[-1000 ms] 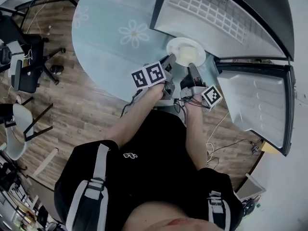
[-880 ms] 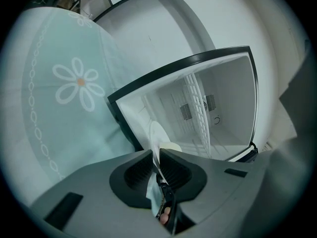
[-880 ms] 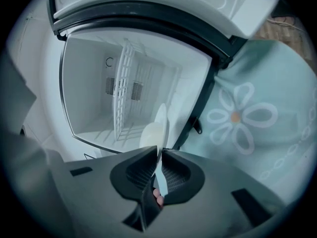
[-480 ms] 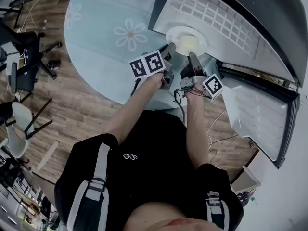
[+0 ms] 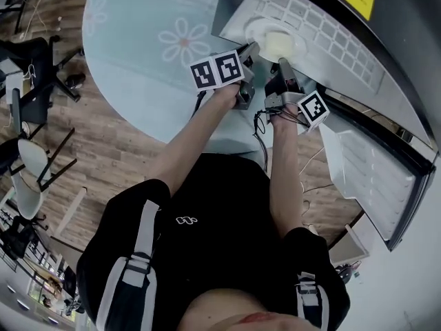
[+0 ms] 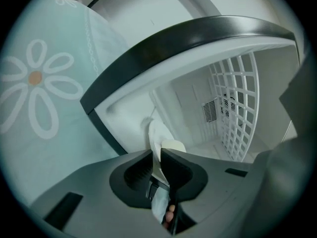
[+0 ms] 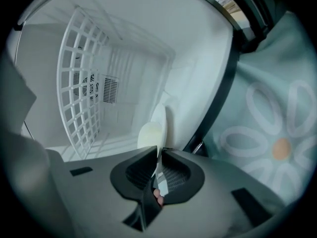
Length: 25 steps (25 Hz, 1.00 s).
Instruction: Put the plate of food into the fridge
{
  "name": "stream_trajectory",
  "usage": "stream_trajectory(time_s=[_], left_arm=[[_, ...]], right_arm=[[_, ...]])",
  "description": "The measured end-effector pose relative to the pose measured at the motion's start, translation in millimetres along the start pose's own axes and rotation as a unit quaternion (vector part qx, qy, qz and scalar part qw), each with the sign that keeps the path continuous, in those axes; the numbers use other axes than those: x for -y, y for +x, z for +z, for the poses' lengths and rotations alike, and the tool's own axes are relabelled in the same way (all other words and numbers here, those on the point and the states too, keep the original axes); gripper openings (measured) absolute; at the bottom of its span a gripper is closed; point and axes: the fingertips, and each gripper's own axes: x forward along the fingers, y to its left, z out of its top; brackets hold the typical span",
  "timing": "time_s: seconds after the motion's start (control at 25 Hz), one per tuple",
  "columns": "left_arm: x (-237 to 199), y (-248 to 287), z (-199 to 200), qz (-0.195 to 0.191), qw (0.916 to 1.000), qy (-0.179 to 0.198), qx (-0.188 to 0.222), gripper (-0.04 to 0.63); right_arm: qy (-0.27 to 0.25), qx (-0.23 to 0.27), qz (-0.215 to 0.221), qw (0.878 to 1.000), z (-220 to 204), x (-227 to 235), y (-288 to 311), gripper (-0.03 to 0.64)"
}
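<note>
Plate (image 5: 260, 32) hung at fridge (image 5: 331, 36) mouth. Left gripper (image 5: 249, 49) and right gripper (image 5: 282, 66) each pinched rim. I judged best: keep level, advance both together, set down before letting go.

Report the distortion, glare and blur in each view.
Head view: fisheye bows the table edge and fridge walls; the white plate nearly washes into the bright interior. Left gripper view: black vignette corners, left tongs soft up close. Right gripper view: same vignette, wire shelf curved, lighting even, no hard shadows.
</note>
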Motion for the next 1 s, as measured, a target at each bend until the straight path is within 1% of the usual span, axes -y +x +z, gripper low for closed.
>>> stream_trajectory(time_s=[0.12,0.2,0.28,0.36,0.44,0.52,0.6,0.64,0.68,0.72,0.76,0.84,0.92,1.0], left_arm=[[0,7,1,-0.012,0.9999,-0.005,-0.009,0.048],[2,10,2,-0.017,0.9998,0.000,-0.013,0.054],[1,8,3,-0.010,0.9998,0.012,-0.014,0.060],[-4,0,5,0.003,0.9998,0.017,-0.010,0.093],[-11,-13,10,0.015,0.9999,0.004,0.003,0.101],[-18,-30,12,0.023,0.9993,-0.019,0.022,0.099],[-22,-45,10,0.023,0.9981,-0.044,0.036,0.055],[-21,-51,8,0.018,0.9975,-0.056,0.040,0.005],[-19,-57,6,0.012,0.9970,-0.063,0.044,-0.008],[-16,-62,4,0.005,0.9968,-0.063,0.048,-0.008],[-12,-68,1,0.001,0.9970,-0.059,0.050,-0.008],[-5,-78,-8,-0.005,0.9977,-0.046,0.049,-0.008],[6,-89,-16,-0.019,0.9977,-0.036,0.054,-0.005],[21,-100,-19,-0.042,0.9967,-0.023,0.066,-0.005]], right_arm=[[0.010,0.015,-0.010,1.000,3,3,2,0.034],[0.010,0.025,-0.013,1.000,6,6,2,0.035],[-0.001,0.030,-0.032,0.999,10,14,-2,0.038],[-0.018,0.036,-0.055,0.998,11,16,-7,0.051],[-0.028,0.050,-0.068,0.996,13,14,-15,0.052],[-0.028,0.061,-0.070,0.995,15,14,-26,0.052],[-0.015,0.072,-0.057,0.996,16,11,-40,0.052],[-0.010,0.079,-0.047,0.996,18,10,-47,0.052],[-0.004,0.088,-0.037,0.995,20,8,-55,0.042],[0.000,0.096,-0.027,0.995,22,7,-62,0.018],[0.006,0.103,-0.017,0.994,23,5,-68,0.002],[0.019,0.117,0.006,0.993,24,-1,-80,0.002],[0.027,0.126,0.042,0.991,22,-18,-89,0.000],[0.014,0.125,0.085,0.988,19,-39,-98,0.000]])
